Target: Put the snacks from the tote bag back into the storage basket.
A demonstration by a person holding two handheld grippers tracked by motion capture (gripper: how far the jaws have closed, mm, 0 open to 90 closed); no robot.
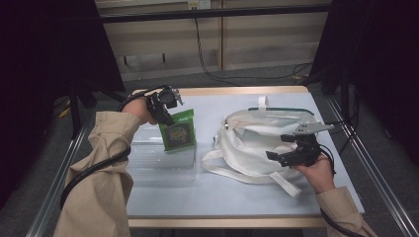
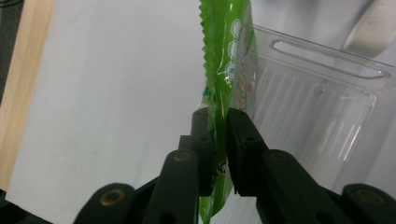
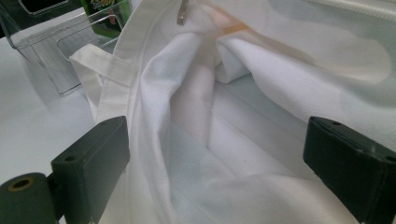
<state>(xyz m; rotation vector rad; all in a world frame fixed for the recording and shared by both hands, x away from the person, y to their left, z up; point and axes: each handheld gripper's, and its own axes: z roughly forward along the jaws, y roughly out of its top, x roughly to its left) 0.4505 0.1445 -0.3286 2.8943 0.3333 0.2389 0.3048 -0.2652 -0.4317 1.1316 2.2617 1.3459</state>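
A green snack packet (image 1: 178, 131) hangs upright over a clear plastic tray (image 1: 158, 165) at the table's left. My left gripper (image 1: 165, 114) is shut on the packet's top edge; in the left gripper view the packet (image 2: 227, 56) is pinched between the two black jaws, gripper (image 2: 221, 140). A white cloth bag (image 1: 257, 143) lies open at the right of the table. My right gripper (image 1: 281, 155) is open at the bag's near rim, with the white fabric (image 3: 224, 116) between its wide-apart jaws, gripper (image 3: 219, 154).
The clear tray (image 2: 322, 98) sits just behind the packet in the left gripper view, and its corner (image 3: 51, 51) appears beyond the bag. The bag's straps (image 1: 232, 173) trail toward the front. The table's wooden edge (image 1: 222, 222) runs along the front; black cables lie on the floor behind.
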